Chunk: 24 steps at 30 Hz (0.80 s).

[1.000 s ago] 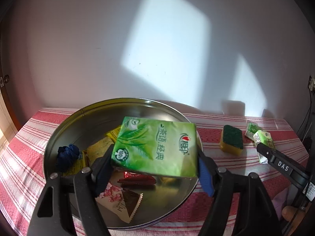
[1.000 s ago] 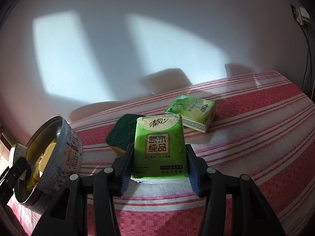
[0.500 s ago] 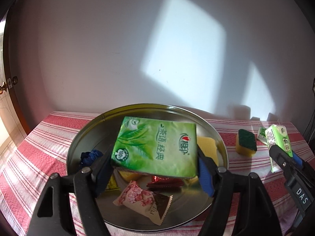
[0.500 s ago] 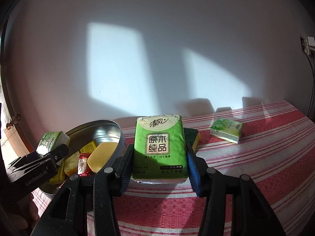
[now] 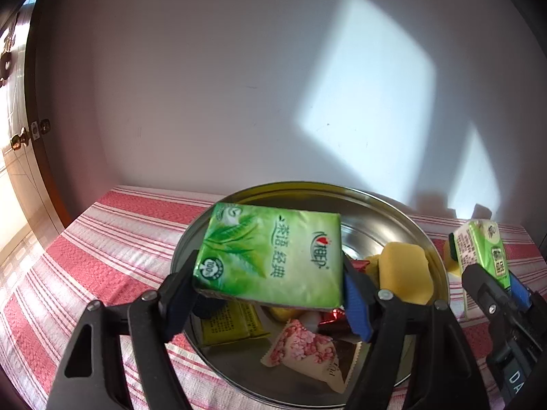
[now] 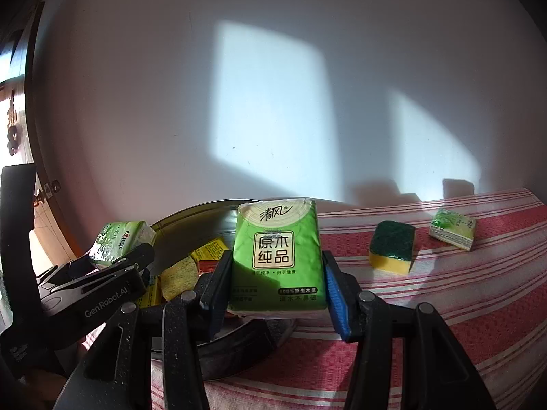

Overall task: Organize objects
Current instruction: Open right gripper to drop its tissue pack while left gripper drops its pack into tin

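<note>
In the left wrist view, the left gripper clamps a green tissue pack above the round metal tin on the striped cloth. In the right wrist view, the right gripper pinches a second tissue pack over the tin's near right rim, with a sponge farther right.

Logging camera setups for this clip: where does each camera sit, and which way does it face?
Left wrist: rides the left gripper, looks along its fingers over the round tin to the wall; it holds a tissue pack.
Right wrist: rides the right gripper, faces the wall, gripping another tissue pack; sponge at right.
Shared: tin, sponge, each other's gripper.
</note>
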Tool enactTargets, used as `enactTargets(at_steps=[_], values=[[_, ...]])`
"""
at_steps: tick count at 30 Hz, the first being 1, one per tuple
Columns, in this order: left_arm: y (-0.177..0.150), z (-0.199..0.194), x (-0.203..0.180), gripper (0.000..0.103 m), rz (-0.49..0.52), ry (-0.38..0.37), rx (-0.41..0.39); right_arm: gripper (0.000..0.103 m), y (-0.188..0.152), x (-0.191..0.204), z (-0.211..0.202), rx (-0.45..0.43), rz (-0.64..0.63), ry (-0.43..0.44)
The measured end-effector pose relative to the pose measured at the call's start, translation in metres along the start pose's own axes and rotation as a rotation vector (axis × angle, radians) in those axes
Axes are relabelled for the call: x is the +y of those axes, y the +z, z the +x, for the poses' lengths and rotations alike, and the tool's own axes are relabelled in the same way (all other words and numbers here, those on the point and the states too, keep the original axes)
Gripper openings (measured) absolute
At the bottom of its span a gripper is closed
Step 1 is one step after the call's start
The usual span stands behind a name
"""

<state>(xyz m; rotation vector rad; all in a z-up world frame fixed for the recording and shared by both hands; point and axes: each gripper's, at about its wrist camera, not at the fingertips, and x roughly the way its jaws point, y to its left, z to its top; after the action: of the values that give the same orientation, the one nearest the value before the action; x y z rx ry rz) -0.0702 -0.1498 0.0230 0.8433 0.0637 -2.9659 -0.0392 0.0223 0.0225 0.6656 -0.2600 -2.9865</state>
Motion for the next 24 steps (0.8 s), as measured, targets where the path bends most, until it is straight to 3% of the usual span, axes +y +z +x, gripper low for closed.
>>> enactTargets(at_steps=[8,15,24], values=[[0.002,0.007,0.016,0.074,-0.013,0.038,0.004,0.052,0.004,0.037,0.013,-0.011,-0.049,0.027],[0.003,0.018,0.028,0.074,-0.032,0.074,0.032,0.052,0.007,0.062,0.029,-0.028,-0.120,-0.003],[-0.002,0.026,0.027,0.074,-0.012,0.100,0.053,0.052,0.000,0.065,0.050,-0.002,-0.163,-0.007]])
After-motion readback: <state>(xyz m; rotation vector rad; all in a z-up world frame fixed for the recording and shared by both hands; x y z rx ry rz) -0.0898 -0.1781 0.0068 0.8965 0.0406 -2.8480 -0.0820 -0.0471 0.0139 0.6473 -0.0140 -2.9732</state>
